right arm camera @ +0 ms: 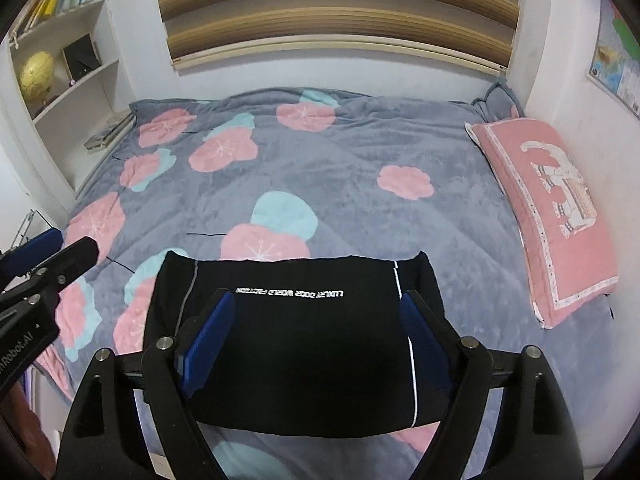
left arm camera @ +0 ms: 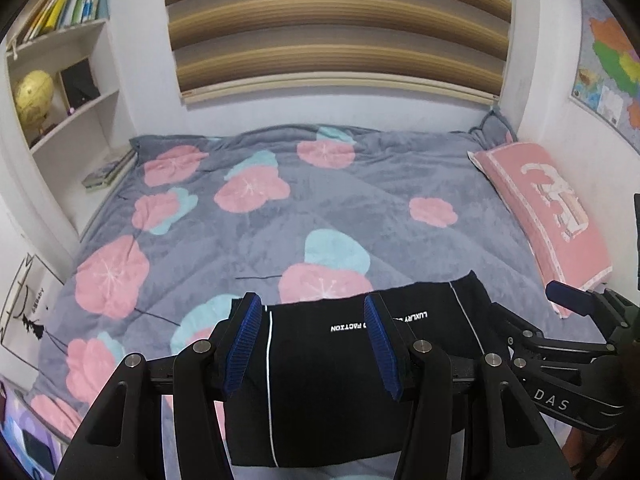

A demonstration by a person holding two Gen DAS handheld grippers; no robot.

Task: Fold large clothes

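Note:
A black garment [left arm camera: 332,376] with thin white piping and white lettering lies folded into a compact rectangle on the near part of the bed; it also shows in the right wrist view [right arm camera: 296,344]. My left gripper [left arm camera: 312,346] is open above it, its blue-padded fingers apart, holding nothing. My right gripper [right arm camera: 316,332] is open above the same garment, holding nothing. The right gripper also shows at the right edge of the left wrist view [left arm camera: 568,296], and the left gripper at the left edge of the right wrist view [right arm camera: 60,248].
The bed carries a grey blanket [left arm camera: 360,208] with pink and teal flowers. A pink pillow [left arm camera: 548,216] lies along the right wall. White shelves [left arm camera: 60,92] with books and a globe stand at the left. A striped blind [left arm camera: 336,28] hangs behind.

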